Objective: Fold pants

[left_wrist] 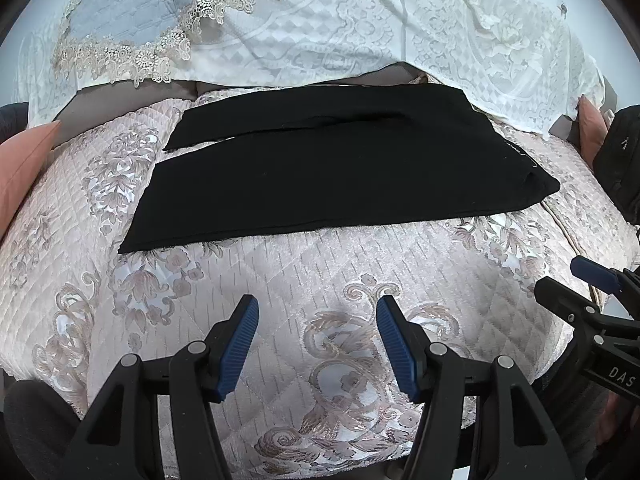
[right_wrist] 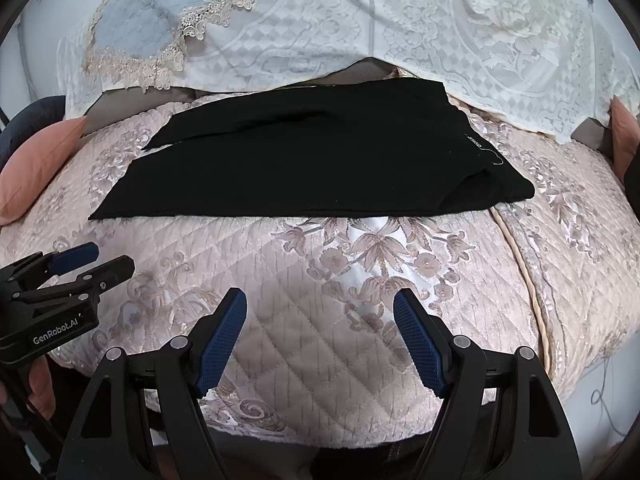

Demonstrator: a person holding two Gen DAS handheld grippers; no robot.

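Black pants (left_wrist: 332, 168) lie flat across the quilted pink cover, waist to the right, leg ends to the left; they also show in the right wrist view (right_wrist: 304, 164). The two legs lie side by side with a slit between them at the left. My left gripper (left_wrist: 318, 308) is open and empty, above the cover in front of the pants. My right gripper (right_wrist: 320, 300) is open and empty, also short of the pants' near edge. Each gripper shows in the other's view: the right gripper (left_wrist: 580, 280) at the right edge, the left gripper (right_wrist: 100, 260) at the left edge.
The pink quilted cover (left_wrist: 280, 280) lies over a sofa seat. White lace drapes (left_wrist: 400, 20) hang over the backrest behind the pants. Salmon cushions stand at the left (left_wrist: 24, 164) and at the right (left_wrist: 592, 132). A seam with piping (right_wrist: 524, 272) runs down the cover at the right.
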